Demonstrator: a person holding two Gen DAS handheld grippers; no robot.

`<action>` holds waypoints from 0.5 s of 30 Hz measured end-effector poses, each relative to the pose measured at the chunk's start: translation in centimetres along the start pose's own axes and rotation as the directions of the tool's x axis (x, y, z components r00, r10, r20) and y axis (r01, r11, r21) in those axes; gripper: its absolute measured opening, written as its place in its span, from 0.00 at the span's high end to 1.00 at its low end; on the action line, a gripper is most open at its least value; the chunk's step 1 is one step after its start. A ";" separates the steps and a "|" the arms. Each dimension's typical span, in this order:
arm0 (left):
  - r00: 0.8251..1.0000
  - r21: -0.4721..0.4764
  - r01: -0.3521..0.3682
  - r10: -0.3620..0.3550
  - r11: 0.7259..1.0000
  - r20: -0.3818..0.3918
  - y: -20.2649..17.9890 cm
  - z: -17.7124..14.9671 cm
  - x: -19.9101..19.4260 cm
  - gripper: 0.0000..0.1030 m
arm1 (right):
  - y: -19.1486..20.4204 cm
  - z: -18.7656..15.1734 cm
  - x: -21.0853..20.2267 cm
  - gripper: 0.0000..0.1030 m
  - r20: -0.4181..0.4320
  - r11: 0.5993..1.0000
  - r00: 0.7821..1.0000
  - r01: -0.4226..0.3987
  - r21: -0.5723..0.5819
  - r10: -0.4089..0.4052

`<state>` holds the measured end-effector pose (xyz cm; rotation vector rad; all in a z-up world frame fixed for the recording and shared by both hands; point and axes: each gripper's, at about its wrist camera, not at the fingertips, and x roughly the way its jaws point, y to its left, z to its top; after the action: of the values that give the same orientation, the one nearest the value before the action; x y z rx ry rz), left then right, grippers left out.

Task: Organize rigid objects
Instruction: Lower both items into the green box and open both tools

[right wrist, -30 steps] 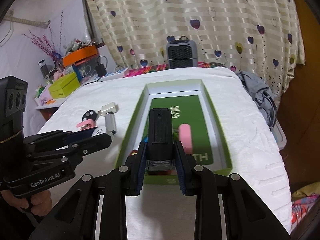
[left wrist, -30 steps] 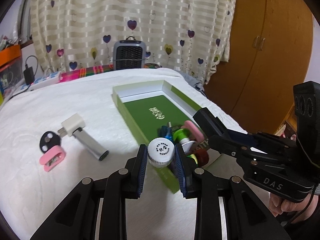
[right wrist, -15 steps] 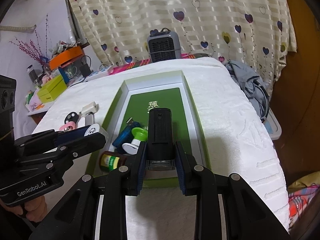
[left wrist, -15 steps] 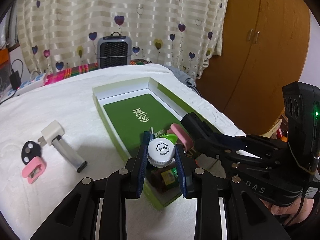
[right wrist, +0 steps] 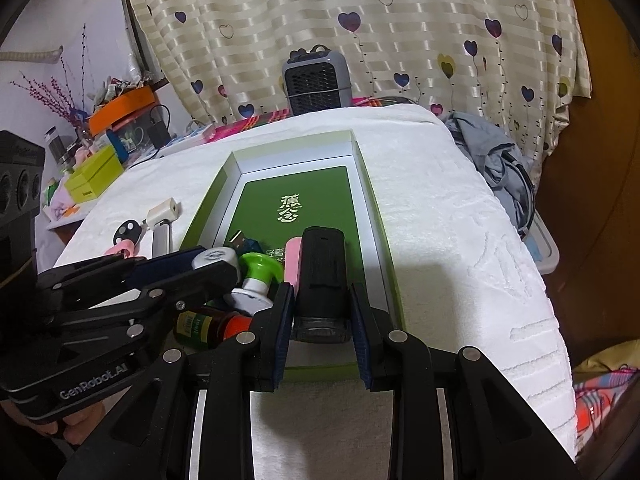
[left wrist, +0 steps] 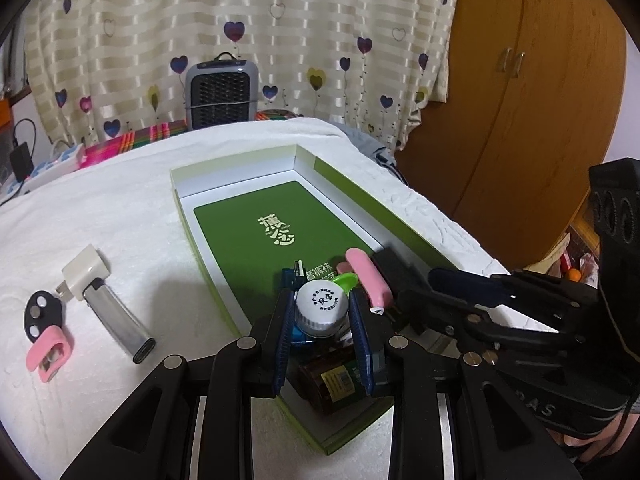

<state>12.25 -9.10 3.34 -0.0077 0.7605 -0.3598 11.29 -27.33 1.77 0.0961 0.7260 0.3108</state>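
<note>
The green box (left wrist: 404, 216) lies open on the white towel-covered table (left wrist: 120, 208) and serves as the landmark. The left gripper (left wrist: 322, 322) clamps a white-capped bottle (left wrist: 322, 306) over the box's near end, above a brown bottle (left wrist: 332, 380) lying inside. The right gripper (right wrist: 322, 312) grips a black rectangular device (right wrist: 322, 276) over the box's near right side, beside a pink bar (right wrist: 292, 256).

The left wrist view alone shows clearly what lies outside the box on its left: a white plug adapter (left wrist: 84, 274), a silver lighter (left wrist: 120, 324), a black disc (left wrist: 42, 314) and a pink clip (left wrist: 48, 354), close together. The right wrist view reveals more of the contents: a green-capped white tube (right wrist: 256, 280), a blue USB stick (right wrist: 244, 242) and the brown bottle's orange cap (right wrist: 236, 326). A grey heater (right wrist: 316, 82) stands beyond the box's far end.
</note>
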 end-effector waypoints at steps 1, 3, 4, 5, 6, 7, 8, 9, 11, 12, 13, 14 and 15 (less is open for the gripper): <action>1.000 0.001 0.000 0.000 1.000 -0.001 0.0 0.0 0.0 0.74 | 0.0 0.0 -0.1 0.65 0.001 1.000 1.000 0.003 -0.001 -0.003; 1.000 0.000 0.008 -0.008 1.000 0.001 0.0 0.1 0.0 0.74 | 0.0 -0.1 -0.3 0.63 0.006 1.000 1.000 0.009 -0.001 -0.009; 1.000 -0.002 0.014 -0.014 1.000 0.004 0.0 0.1 -0.1 0.74 | 0.0 -0.1 -0.4 0.62 0.008 1.000 1.000 0.014 -0.001 -0.014; 1.000 -0.003 0.019 -0.019 1.000 0.008 0.0 0.1 -0.2 0.74 | 0.1 -0.1 -0.6 0.62 0.009 1.000 1.000 0.018 -0.001 -0.018; 0.999 -0.004 0.026 -0.026 1.000 0.019 0.0 0.2 -0.4 0.74 | 0.1 -0.1 -0.7 0.62 0.010 1.000 1.000 0.022 0.000 -0.022; 0.999 -0.005 0.034 -0.034 0.999 0.029 -0.1 0.2 -0.7 0.74 | 0.1 0.0 -0.8 0.62 0.012 1.000 1.000 0.025 0.000 -0.025; 0.999 -0.004 0.040 -0.039 0.999 0.037 -0.1 0.3 -0.9 0.74 | 0.2 0.0 -1.0 0.62 0.014 1.000 1.000 0.027 0.000 -0.027; 0.998 -0.002 0.043 -0.043 0.999 0.043 -0.1 0.3 -1.1 0.74 | 0.3 0.0 -1.1 0.62 0.016 1.000 0.999 0.029 0.000 -0.029; 0.998 -0.002 0.043 -0.043 0.999 0.046 -0.1 0.3 -1.2 0.74 | 0.5 0.0 -1.4 0.61 0.021 0.999 0.999 0.033 -0.003 -0.033; 0.998 -0.006 0.043 -0.043 0.999 0.043 -0.1 0.3 -1.3 0.74 | 0.6 0.0 -1.5 0.61 0.021 0.999 0.999 0.035 -0.004 -0.035; 0.998 -0.009 0.044 -0.043 0.999 0.040 0.0 0.3 -1.4 0.74 | 0.7 0.1 -1.6 0.61 0.022 0.999 0.999 0.038 -0.004 -0.038; 0.999 -0.017 0.037 -0.036 0.999 0.035 0.1 0.2 -1.5 0.74 | 0.9 0.0 -1.8 0.60 0.024 0.999 0.999 0.041 -0.007 -0.040; 0.999 -0.022 0.035 -0.035 0.999 0.034 0.2 0.1 -1.7 0.74 | 1.0 0.0 -1.9 0.59 0.025 0.999 0.999 0.042 -0.009 -0.042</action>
<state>11.24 -8.34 4.57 -0.0486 0.7320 -0.3834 9.75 -26.94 3.19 0.0757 0.7015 0.2726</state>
